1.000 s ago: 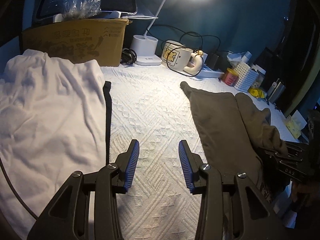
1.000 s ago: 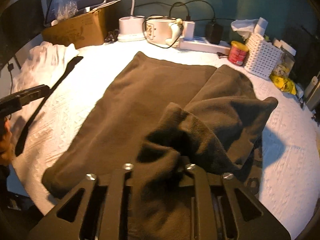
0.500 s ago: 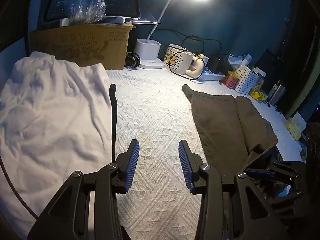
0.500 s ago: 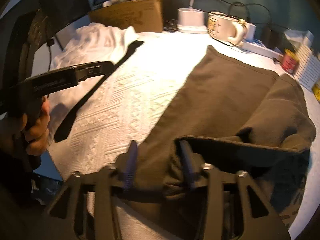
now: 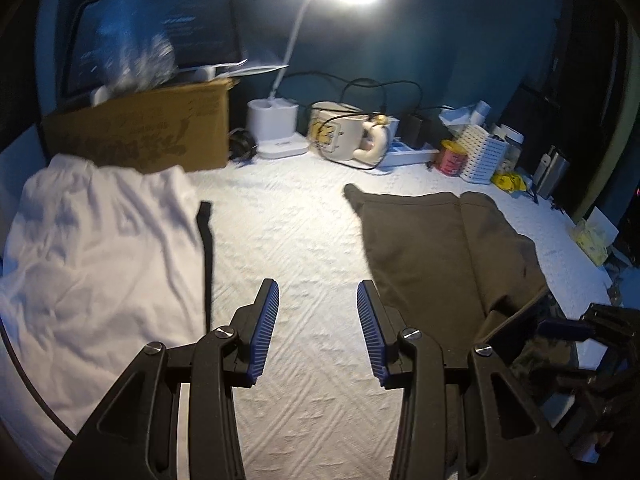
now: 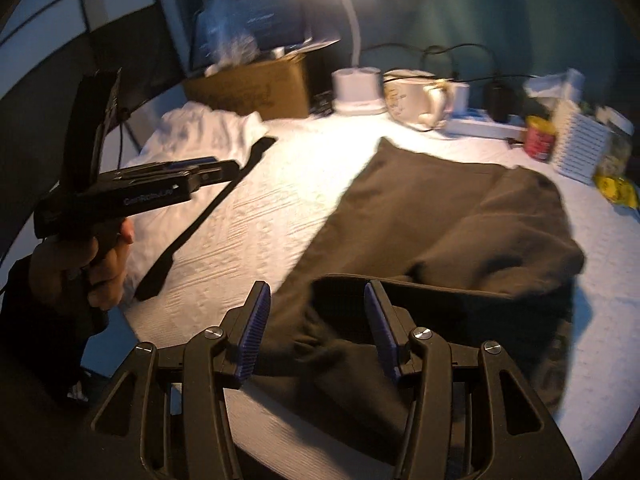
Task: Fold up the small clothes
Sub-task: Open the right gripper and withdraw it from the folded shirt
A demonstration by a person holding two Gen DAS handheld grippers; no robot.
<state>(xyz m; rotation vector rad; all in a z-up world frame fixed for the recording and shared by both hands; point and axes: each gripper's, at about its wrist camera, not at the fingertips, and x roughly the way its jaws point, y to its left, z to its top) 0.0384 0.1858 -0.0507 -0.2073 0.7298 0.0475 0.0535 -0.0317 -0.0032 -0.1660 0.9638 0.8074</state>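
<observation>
A dark brown garment (image 6: 432, 216) lies on the white textured cloth, its right part folded over itself; it also shows in the left wrist view (image 5: 432, 248). My right gripper (image 6: 316, 300) is open and empty, hovering over the garment's near edge. My left gripper (image 5: 318, 292) is open and empty above the bare cloth, between the brown garment and a white garment (image 5: 96, 248). The left gripper also shows in the right wrist view (image 6: 216, 166), held in a hand at the left. The right gripper is at the right edge of the left wrist view; its jaws are unclear there.
A black strap (image 6: 208, 216) lies beside the white garment (image 6: 200, 128). At the back stand a cardboard box (image 5: 140, 136), a lamp base (image 5: 274, 128), a cream mug (image 5: 344, 136), a power strip (image 5: 408, 152), a red tin (image 5: 452, 156) and a white basket (image 5: 480, 156).
My right gripper has let go of the brown garment and opened, then pulled back and up. The folded part now lies on the garment. My left gripper has lifted and drawn back a little.
</observation>
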